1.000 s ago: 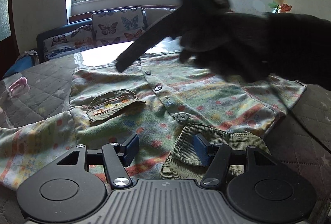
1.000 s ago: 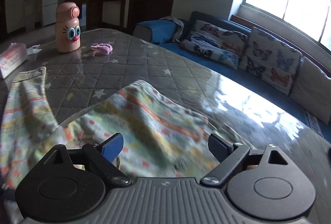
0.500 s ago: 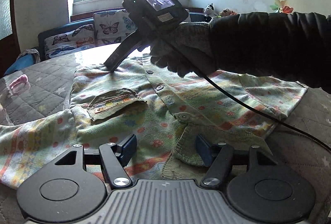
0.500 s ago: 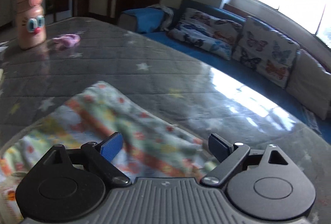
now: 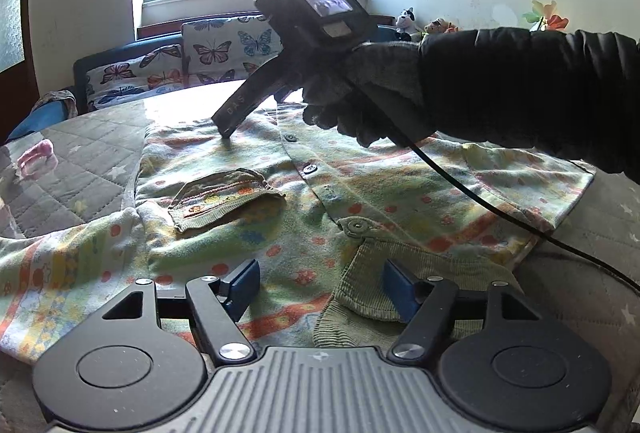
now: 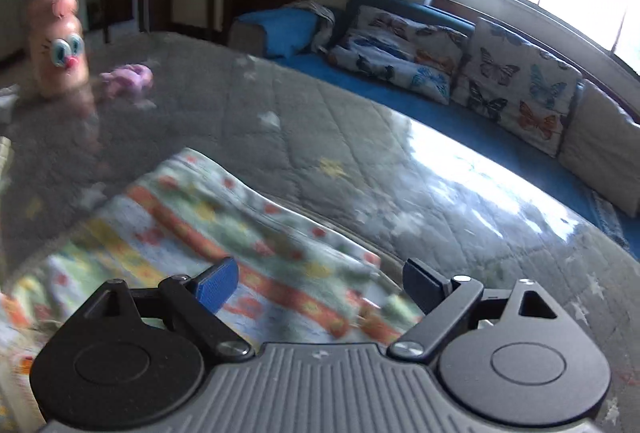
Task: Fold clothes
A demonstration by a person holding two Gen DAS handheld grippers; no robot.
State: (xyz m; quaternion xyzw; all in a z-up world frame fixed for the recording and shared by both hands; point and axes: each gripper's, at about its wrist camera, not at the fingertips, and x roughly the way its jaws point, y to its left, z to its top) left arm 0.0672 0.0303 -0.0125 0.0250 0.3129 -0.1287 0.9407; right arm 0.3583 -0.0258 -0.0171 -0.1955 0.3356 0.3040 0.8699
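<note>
1. Left wrist view shows the left gripper [image 5: 320, 289] low over the hem of a green children's shirt with coloured dots and stripes [image 5: 360, 201]. Its blue-padded fingers [image 5: 244, 283] stand wide apart and hold nothing.
2. This shirt lies flat, front side up, on a grey quilted table cover with star pattern [image 5: 88, 161]. A row of buttons runs along its middle, and a corduroy pocket [image 5: 224, 199] sits on each side.
3. One sleeve is spread to the left of the shirt body.
4. Further away, the right gripper [image 5: 228, 121], held by a gloved hand [image 5: 360, 101], touches the shirt near the collar with its finger tips.
5. Right wrist view is blurred. The right gripper [image 6: 320, 283] has its jaws wide apart, with nothing between them, above the shirt's upper edge [image 6: 224, 233].
6. A pink bottle with a cartoon face [image 6: 60, 41] and a small pink object [image 6: 126, 81] stand well apart from the shirt.
</note>
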